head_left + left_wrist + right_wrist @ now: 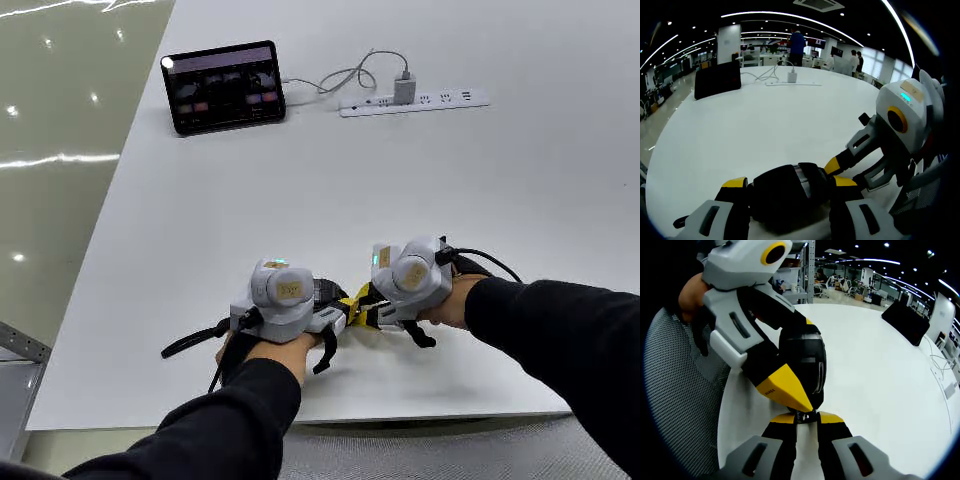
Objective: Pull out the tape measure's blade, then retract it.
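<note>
The black tape measure (327, 291) sits low over the white table (300, 190) near its front edge, between my two grippers. My left gripper (330, 312) is shut on the case (790, 192), with a yellow-tipped finger (735, 182) on each side. In the right gripper view the case (802, 360) stands just ahead of my right gripper (806, 418), which is shut on the small tab at the blade's end (805, 413). Almost no blade shows between case and tab. The right gripper (900, 130) comes in from the right in the left gripper view.
A dark tablet (222, 86) lies at the table's far left. A white power strip (415, 101) with a charger and cable lies at the back. The table's front edge is close under the hands. A mesh chair (680, 390) stands beside it.
</note>
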`<move>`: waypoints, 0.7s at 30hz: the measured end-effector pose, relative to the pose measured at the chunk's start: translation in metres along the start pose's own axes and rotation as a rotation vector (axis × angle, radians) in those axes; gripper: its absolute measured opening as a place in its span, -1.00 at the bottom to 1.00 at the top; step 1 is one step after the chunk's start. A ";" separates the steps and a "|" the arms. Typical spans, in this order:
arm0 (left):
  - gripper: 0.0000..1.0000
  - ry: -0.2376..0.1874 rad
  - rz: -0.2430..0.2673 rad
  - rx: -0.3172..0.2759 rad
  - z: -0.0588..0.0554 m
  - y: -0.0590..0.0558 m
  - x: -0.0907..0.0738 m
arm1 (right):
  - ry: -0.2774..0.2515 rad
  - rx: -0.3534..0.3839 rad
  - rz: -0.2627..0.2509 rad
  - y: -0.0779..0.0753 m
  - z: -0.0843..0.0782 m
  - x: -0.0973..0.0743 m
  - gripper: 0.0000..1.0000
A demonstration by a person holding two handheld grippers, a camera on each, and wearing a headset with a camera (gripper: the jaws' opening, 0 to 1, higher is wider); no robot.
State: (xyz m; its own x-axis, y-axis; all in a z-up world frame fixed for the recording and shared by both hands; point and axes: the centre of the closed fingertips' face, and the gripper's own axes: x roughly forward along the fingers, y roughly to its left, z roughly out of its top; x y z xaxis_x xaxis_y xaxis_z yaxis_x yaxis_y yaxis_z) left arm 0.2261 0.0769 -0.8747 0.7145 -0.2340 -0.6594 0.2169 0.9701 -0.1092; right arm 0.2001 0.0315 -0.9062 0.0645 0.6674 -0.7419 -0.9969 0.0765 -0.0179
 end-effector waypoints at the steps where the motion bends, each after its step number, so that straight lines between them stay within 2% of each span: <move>1: 0.21 0.000 0.000 0.000 0.000 0.000 0.000 | -0.001 0.002 0.000 0.000 0.000 0.000 -0.78; 21: 0.22 -0.006 0.000 0.003 0.001 0.000 0.001 | 0.003 0.020 0.010 0.000 -0.001 0.001 -0.77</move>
State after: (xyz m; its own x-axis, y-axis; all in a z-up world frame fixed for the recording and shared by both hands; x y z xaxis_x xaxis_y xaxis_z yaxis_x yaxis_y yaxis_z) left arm 0.2277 0.0770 -0.8745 0.7182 -0.2349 -0.6550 0.2195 0.9697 -0.1070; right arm 0.1998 0.0312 -0.9076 0.0542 0.6660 -0.7439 -0.9964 0.0844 0.0030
